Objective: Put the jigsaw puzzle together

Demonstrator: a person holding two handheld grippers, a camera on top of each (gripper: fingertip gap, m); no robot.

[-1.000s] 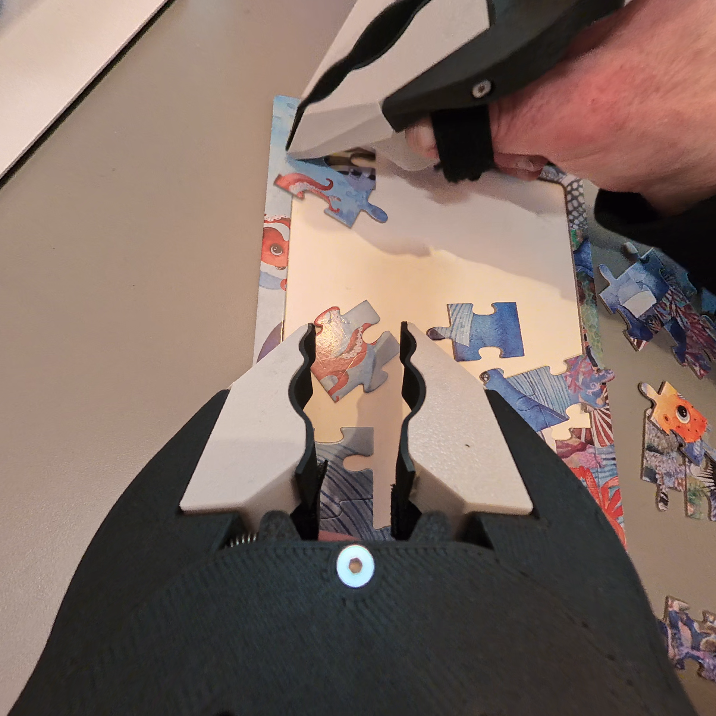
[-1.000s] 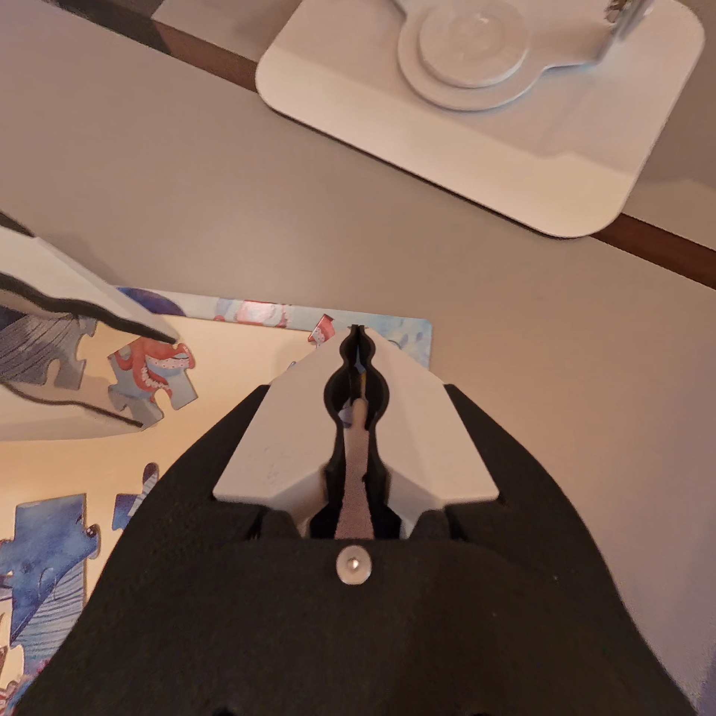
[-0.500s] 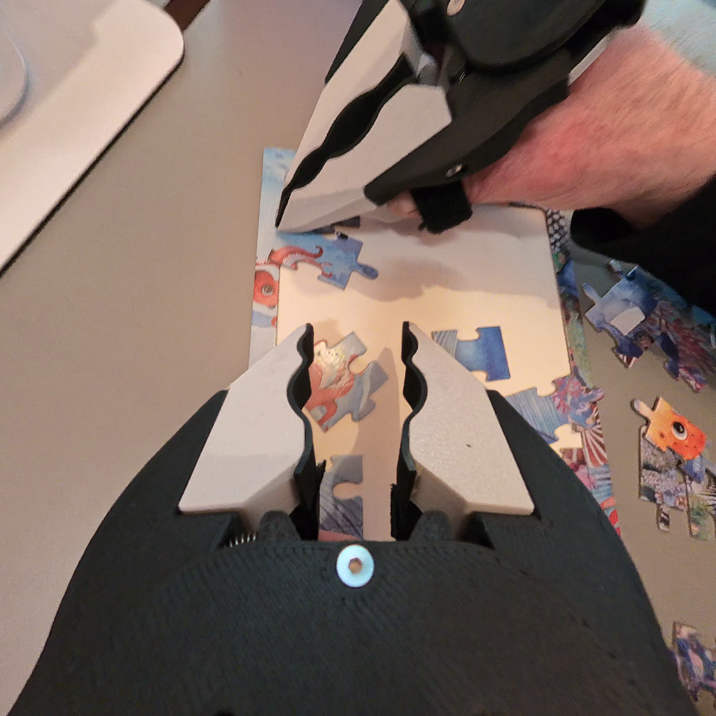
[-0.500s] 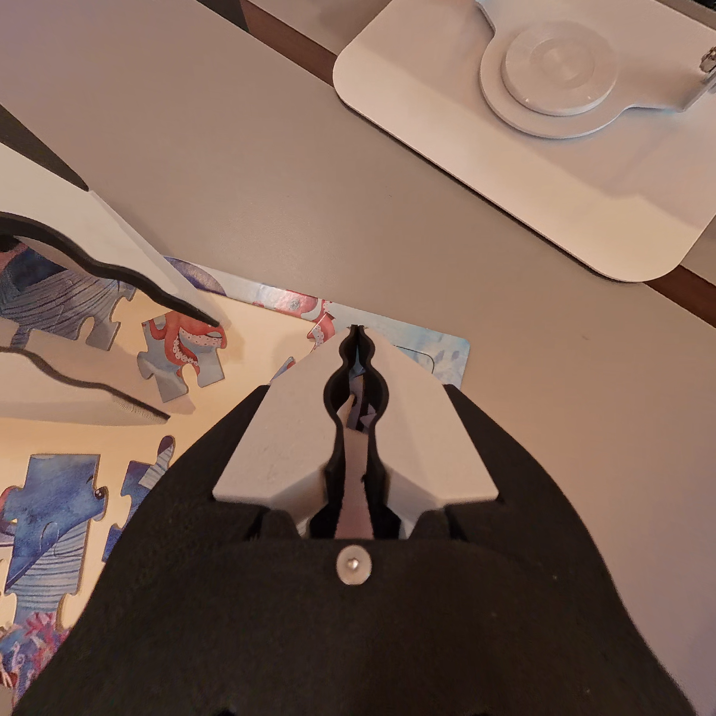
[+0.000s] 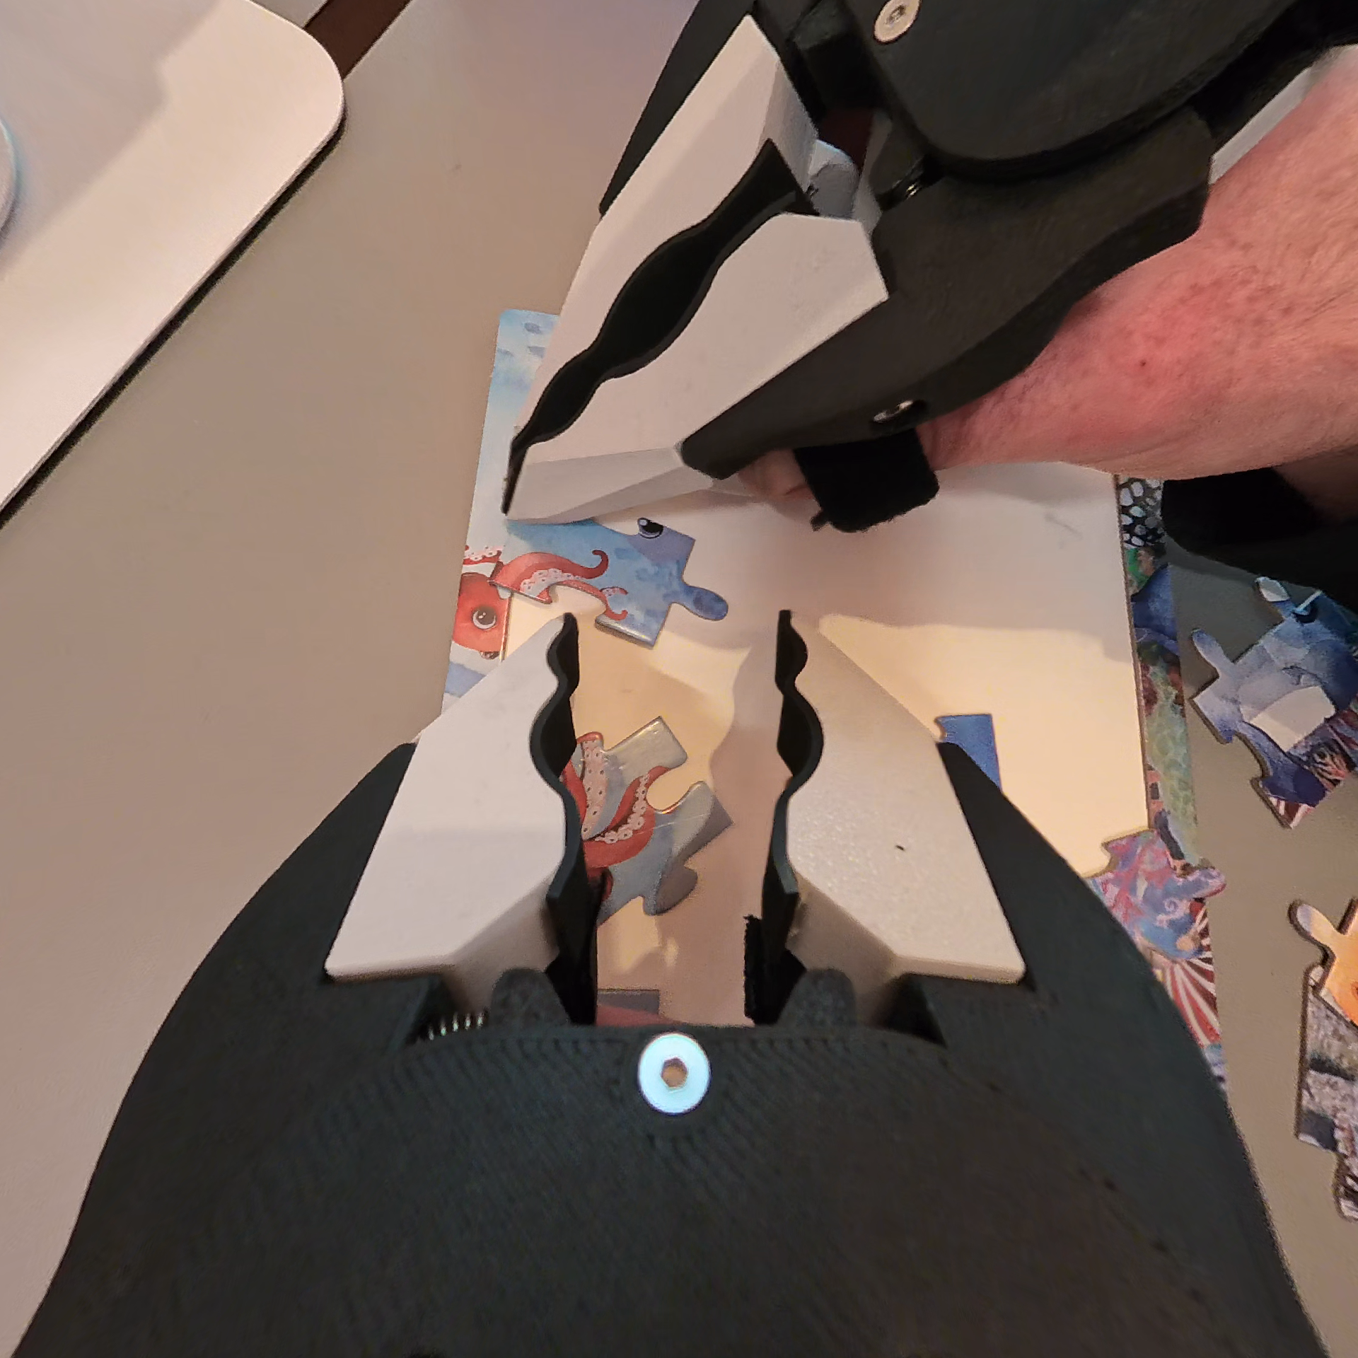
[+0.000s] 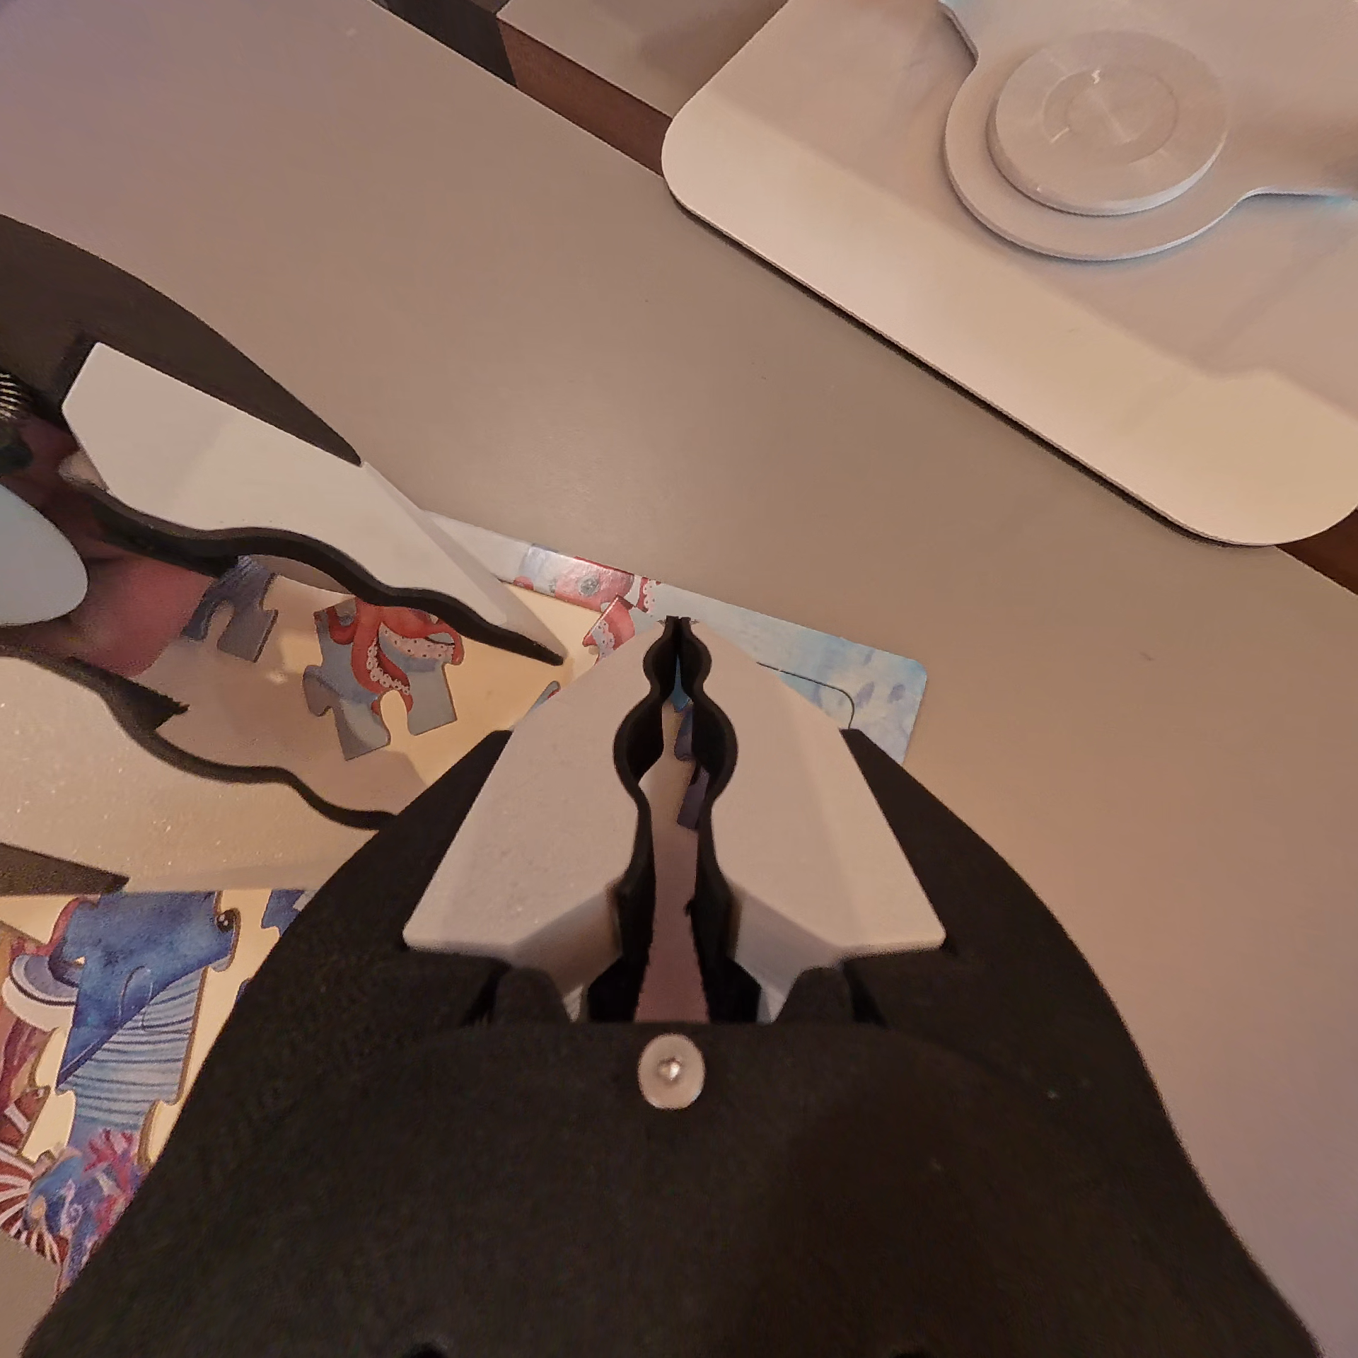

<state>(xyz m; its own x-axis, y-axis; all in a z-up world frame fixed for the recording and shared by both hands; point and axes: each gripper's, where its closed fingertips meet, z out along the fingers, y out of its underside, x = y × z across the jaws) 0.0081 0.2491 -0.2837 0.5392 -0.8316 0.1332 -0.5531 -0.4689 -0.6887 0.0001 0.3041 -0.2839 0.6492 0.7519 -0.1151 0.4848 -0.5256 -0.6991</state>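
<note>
The puzzle board (image 5: 955, 588) lies flat with a printed frame; its far corner shows in the right wrist view (image 6: 845, 661). A red octopus piece (image 5: 639, 801) lies loose on it, between the fingers of my open left gripper (image 5: 674, 624); it also shows in the right wrist view (image 6: 382, 661). A blue piece with red tentacles (image 5: 602, 580) lies at the board's left edge, partly over the frame. My right gripper (image 5: 514, 485) is shut, its tips at that piece's far-left corner. I cannot tell whether it pinches the piece. In its own view the right gripper (image 6: 680, 624) covers most of that piece (image 6: 613, 628).
A white stand base (image 6: 1029, 294) sits on the grey table beyond the board. Loose pieces (image 5: 1279, 705) and an orange fish piece (image 5: 1330, 977) lie right of the board. Joined pieces (image 5: 1154, 896) fill the board's near right. A hand (image 5: 1176, 367) holds the right gripper.
My left gripper has moved forward over the octopus piece, which now sits deeper between its fingers, and the fingers stand slightly wider. The right gripper stays shut at the blue piece's corner.
</note>
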